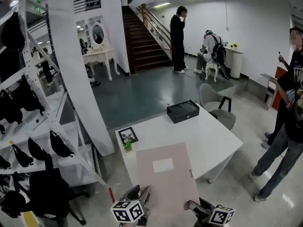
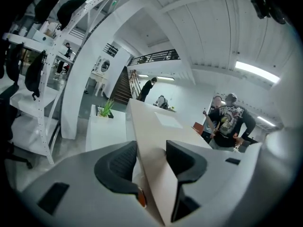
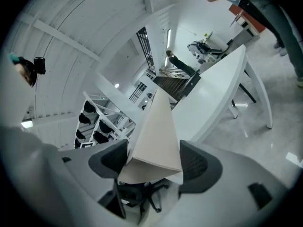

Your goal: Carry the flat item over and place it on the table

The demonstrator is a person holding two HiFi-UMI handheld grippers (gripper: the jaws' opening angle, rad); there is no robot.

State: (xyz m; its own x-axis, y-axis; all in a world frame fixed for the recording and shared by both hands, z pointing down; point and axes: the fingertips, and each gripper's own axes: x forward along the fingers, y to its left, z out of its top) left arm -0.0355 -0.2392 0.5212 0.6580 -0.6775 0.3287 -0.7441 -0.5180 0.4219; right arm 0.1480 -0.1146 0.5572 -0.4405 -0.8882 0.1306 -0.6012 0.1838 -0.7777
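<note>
Gripping the flat item (image 1: pixel 166 174) by its two near corners, I have it hanging above the near edge of the table (image 1: pixel 215 138), its far end out over the top and its near end off the table on my side. My left gripper (image 1: pixel 141 194) is clenched on the left corner, with the item's edge running up between the pads in the left gripper view. My right gripper (image 1: pixel 195 206) is clamped on the right corner (its own view shows that corner wedged from pad to pad).

I judge the carry nearly finished, since the item has reached the table, but the placing is not yet done: it sits tilted in my grip and I cannot see it resting on the top. What is left is to bring it further over the table, lower it flat and let go with both grippers.

A small plant (image 1: pixel 127 145) and a picture frame (image 1: pixel 128 135) stand at the table's left side, near the item's left edge. A black box (image 1: pixel 182 111) lies at the table's far edge.
</note>
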